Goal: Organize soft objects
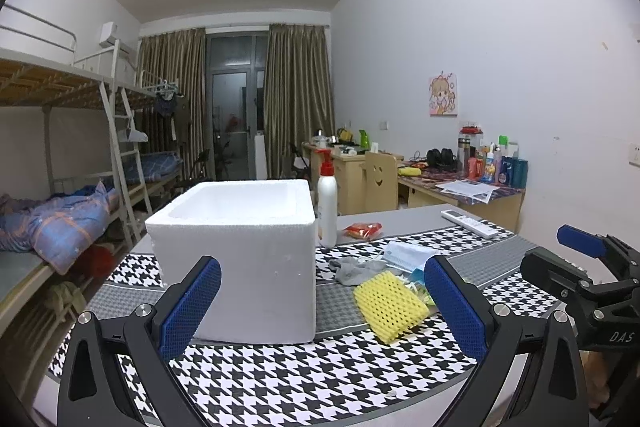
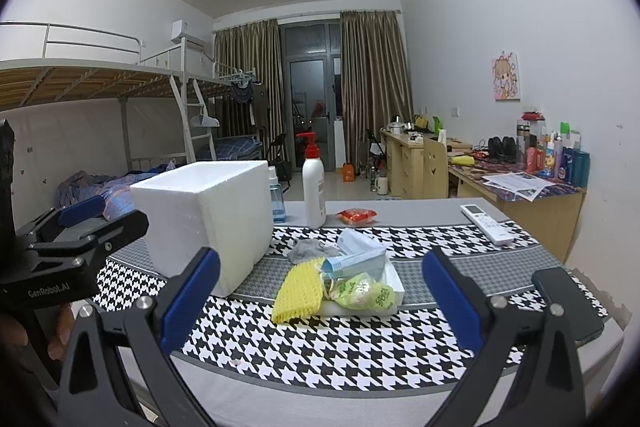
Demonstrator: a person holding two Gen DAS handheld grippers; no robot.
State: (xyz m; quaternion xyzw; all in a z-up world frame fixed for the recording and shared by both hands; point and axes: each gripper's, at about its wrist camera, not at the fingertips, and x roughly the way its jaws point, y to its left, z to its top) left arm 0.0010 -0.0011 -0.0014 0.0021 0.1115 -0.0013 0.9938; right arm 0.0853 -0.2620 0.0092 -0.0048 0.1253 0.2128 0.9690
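Observation:
A white foam box (image 1: 244, 251) stands open-topped on the houndstooth table cloth (image 1: 320, 375); it also shows in the right wrist view (image 2: 208, 219). To its right lies a pile of soft things: a yellow foam net (image 2: 298, 291), a grey sock (image 2: 306, 251), blue face masks (image 2: 354, 259) and a clear bag with yellow-green packets (image 2: 366, 293). My left gripper (image 1: 322, 307) is open and empty, facing the box's near wall. My right gripper (image 2: 320, 301) is open and empty, just short of the pile.
A white pump bottle (image 2: 313, 191), a blue spray bottle (image 2: 277, 201), a red snack packet (image 2: 357, 215) and a white remote (image 2: 486, 223) lie at the table's back. A dark phone (image 2: 568, 303) lies at the right edge. Bunk beds stand left, desks right.

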